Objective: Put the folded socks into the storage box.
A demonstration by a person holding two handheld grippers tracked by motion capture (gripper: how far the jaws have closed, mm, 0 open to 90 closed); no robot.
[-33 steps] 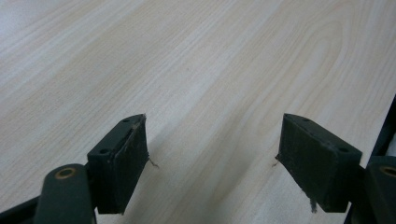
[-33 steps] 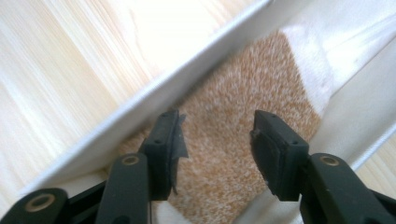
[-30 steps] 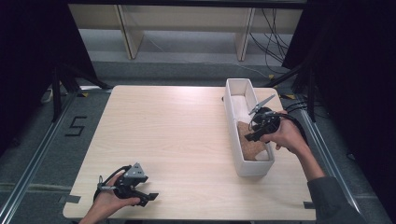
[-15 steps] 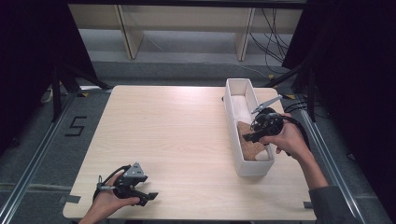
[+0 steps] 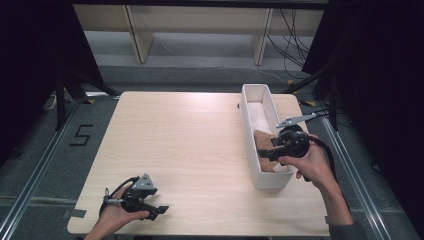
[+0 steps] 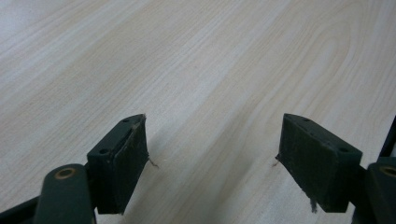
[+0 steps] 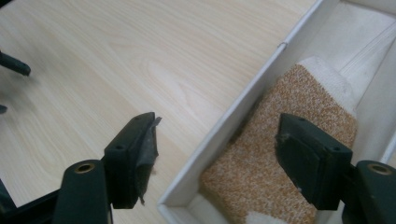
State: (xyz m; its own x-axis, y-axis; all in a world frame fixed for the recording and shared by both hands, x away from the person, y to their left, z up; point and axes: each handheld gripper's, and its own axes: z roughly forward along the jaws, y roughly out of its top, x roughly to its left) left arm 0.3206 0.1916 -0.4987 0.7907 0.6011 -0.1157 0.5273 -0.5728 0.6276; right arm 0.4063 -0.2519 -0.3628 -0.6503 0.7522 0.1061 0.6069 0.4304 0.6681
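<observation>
**Sock in the box, tongs letting go**

We see the orange-speckled knitted sock with white toe lying inside the long white rectangular box on the pale wooden table. Our right tongs have just been opening and stand wide, straddling the box wall, gripping nothing. Our left tongs gape empty. Placing looks done; only withdrawing remains.

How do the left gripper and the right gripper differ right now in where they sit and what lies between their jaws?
The left gripper sits low at the table's near left corner; the right gripper is over the near end of the white bin. The left has bare wood between its jaws; the right straddles the bin's wall, with the orange sock under one jaw, untouched. Shared: both stand open, the right's jaws having just been opening.
</observation>
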